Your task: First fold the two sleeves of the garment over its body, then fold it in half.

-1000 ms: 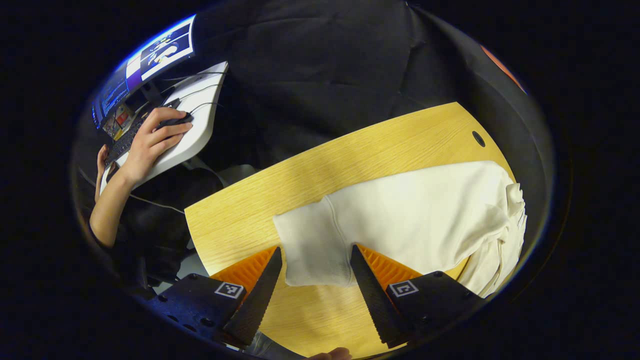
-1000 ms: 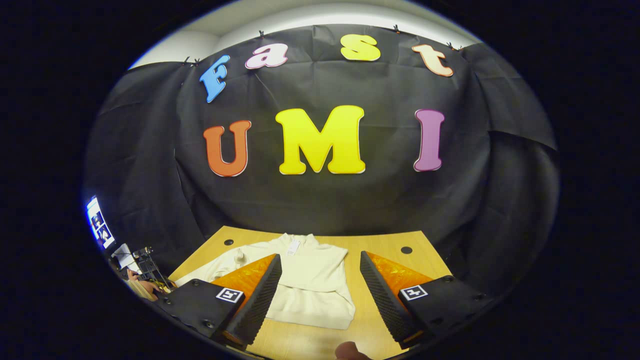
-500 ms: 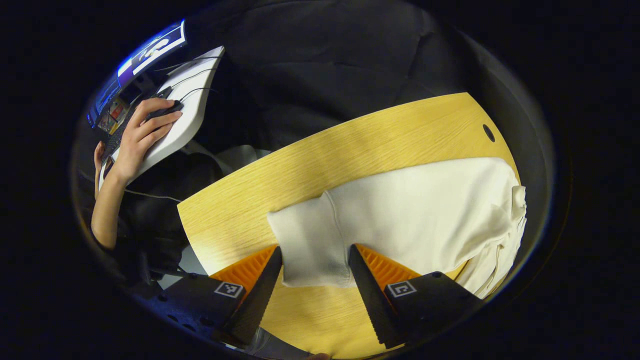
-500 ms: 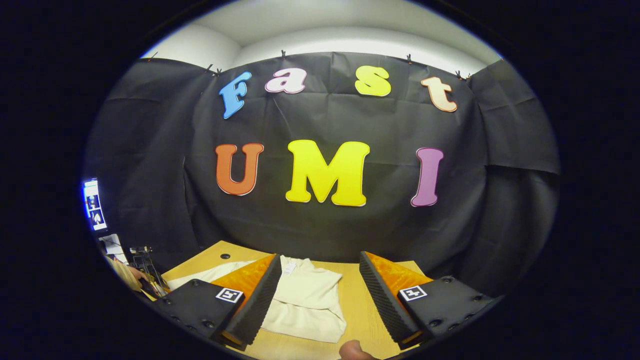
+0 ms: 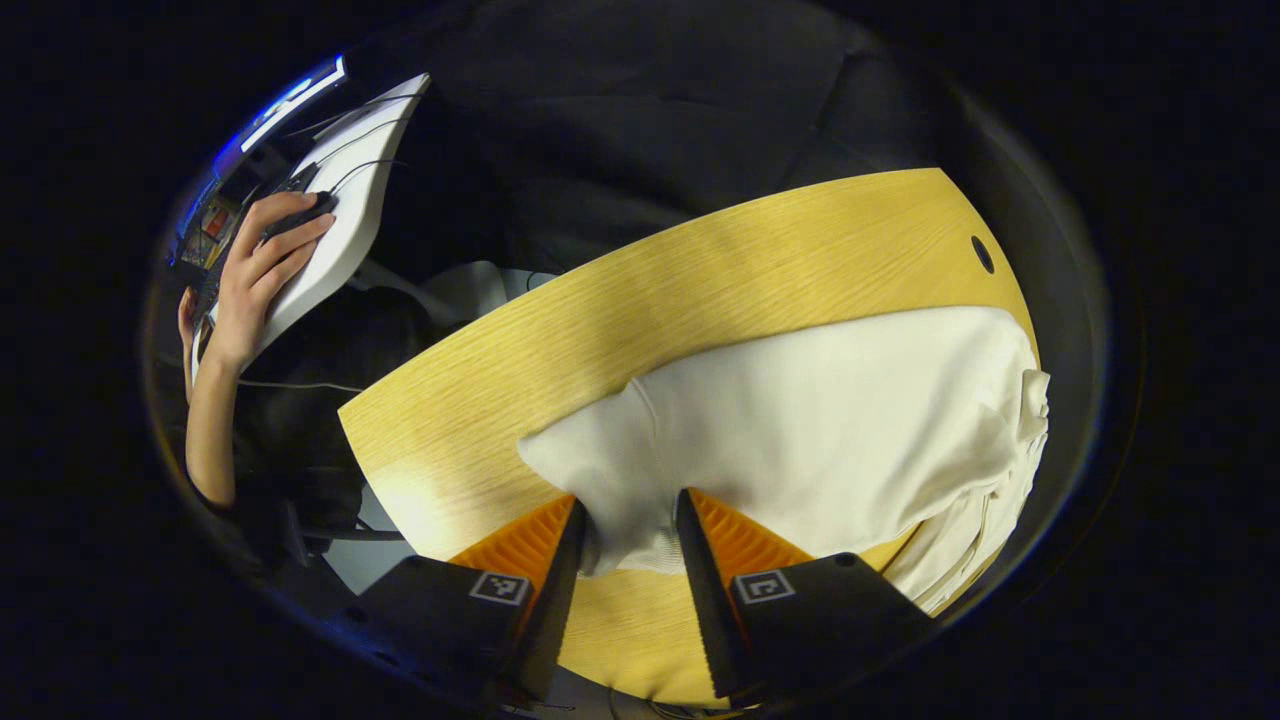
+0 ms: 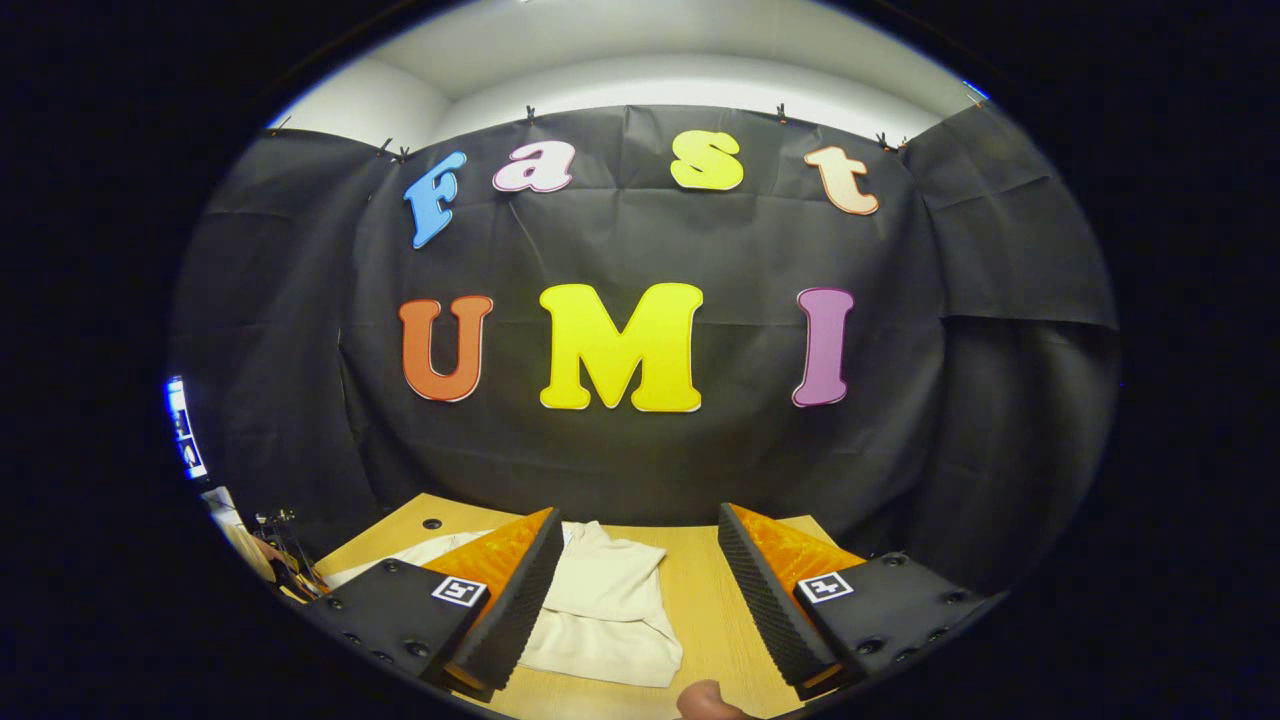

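left gripper view: cuff pinched between the fingers

left gripper view: the cream garment lies on the wooden table, one sleeve stretched out toward the camera. the left gripper has its fingers drawn in on the sleeve cuff, cloth bunched between them, likely so the sleeve can be carried over the body. off to the side a person's hand rests on a mouse at a white desk.

right gripper view: the right gripper hangs above the table, jaws spread wide and holding nothing. the garment lies below; its near sleeve seems already laid across the body.
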